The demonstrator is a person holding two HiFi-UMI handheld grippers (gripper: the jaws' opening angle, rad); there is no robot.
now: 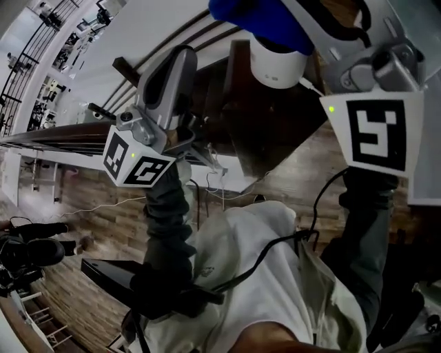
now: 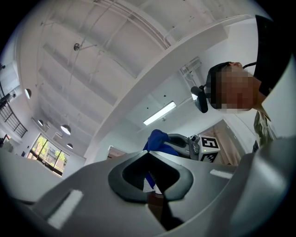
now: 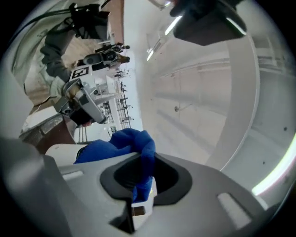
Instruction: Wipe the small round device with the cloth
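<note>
My right gripper (image 1: 324,27) carries a blue cloth (image 1: 265,19) at its tip, draped over the top of the white small round device (image 1: 278,65). My left gripper (image 1: 172,69) stands well apart to its left, marker cube (image 1: 134,160) toward me.

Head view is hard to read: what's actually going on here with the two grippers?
A person holds a gripper in each hand. The right gripper has its fingers shut on a bunched blue cloth, and the cloth sits against the small white round device, so wiping looks under way. The left gripper is off to the side, its fingers together with nothing visibly held, and it is not touching the device.
</note>
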